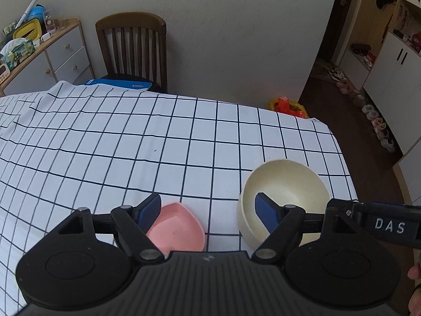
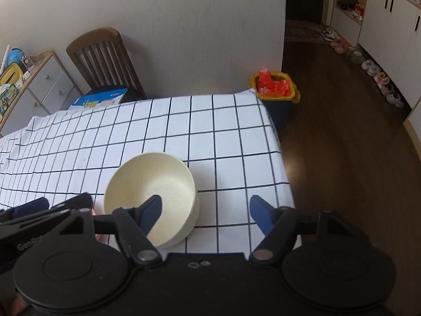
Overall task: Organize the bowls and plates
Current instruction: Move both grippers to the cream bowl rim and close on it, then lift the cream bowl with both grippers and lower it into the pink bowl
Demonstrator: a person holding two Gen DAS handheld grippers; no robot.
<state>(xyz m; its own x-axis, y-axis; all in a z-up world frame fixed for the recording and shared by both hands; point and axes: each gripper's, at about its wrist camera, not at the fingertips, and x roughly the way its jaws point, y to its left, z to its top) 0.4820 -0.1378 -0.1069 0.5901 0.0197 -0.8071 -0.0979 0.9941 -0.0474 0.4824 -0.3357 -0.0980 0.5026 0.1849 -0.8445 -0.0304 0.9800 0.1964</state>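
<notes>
A cream bowl [image 1: 286, 184] stands upright on the checked tablecloth [image 1: 131, 144] near the table's right front corner; it also shows in the right wrist view [image 2: 158, 181]. A small pink dish [image 1: 179, 229] lies to its left. My left gripper [image 1: 208, 210] is open above the cloth between dish and bowl, its right finger over the bowl's rim. My right gripper [image 2: 205, 210] is open, its left finger over the bowl's inside, its right finger over bare cloth [image 2: 236, 158]. The pink dish is almost hidden in the right wrist view.
A wooden chair [image 1: 131, 50] with a blue box on its seat stands at the table's far side. A sideboard [image 1: 39, 58] with clutter is at far left. A bin [image 2: 276, 92] with red bags stands by the table's far right corner. Shoes line the floor by white cabinets.
</notes>
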